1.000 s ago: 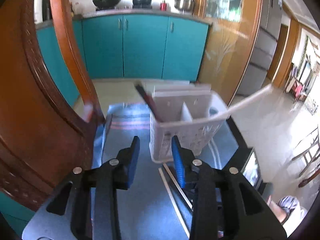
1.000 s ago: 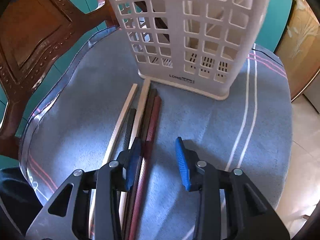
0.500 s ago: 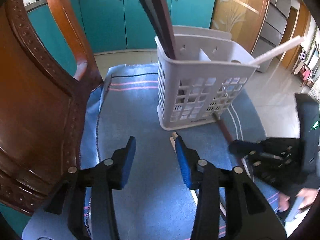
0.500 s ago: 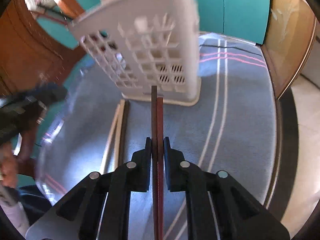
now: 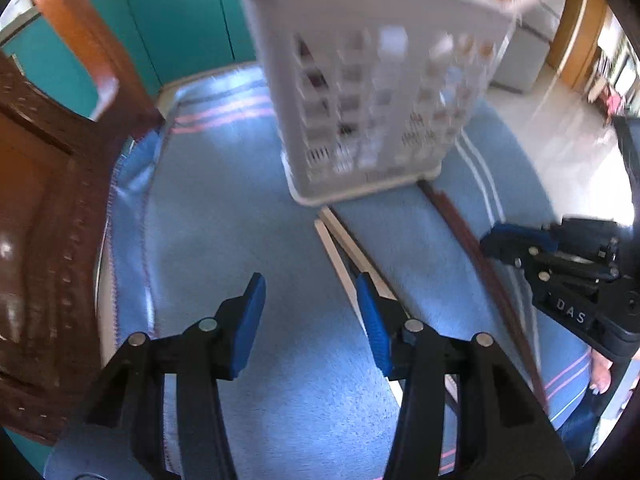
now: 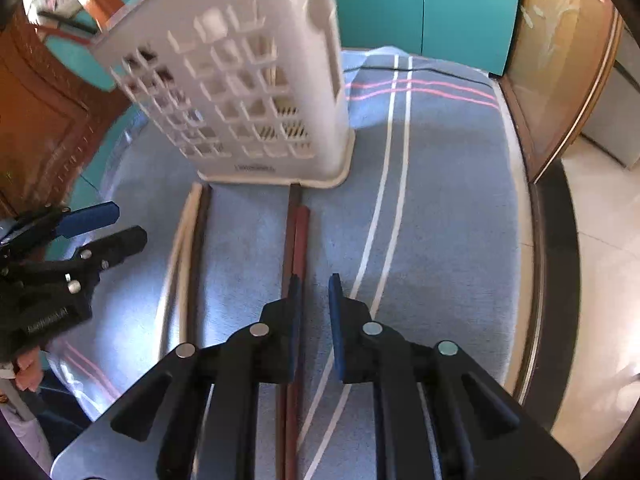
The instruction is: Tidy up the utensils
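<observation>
Right claw (image 6: 314, 300) hangs released low in the frame with the dark chopsticks (image 6: 298, 240) flat on the desk just under its left finger, long axis running straight up toward the basket (image 6: 248, 92), while the left claw (image 5: 310, 312) gapes empty.

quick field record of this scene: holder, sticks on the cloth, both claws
holder: white lattice utensil holder upright on the blue striped cloth
dark chopsticks: dark red-brown pair flat on the cloth, tips at the holder's base, alongside the right claw's left finger, not gripped
pale chopsticks: pale pair on the cloth, further left
right claw: open, low over the cloth
left claw: open, holding nothing
background: wooden chair, teal cabinets
</observation>
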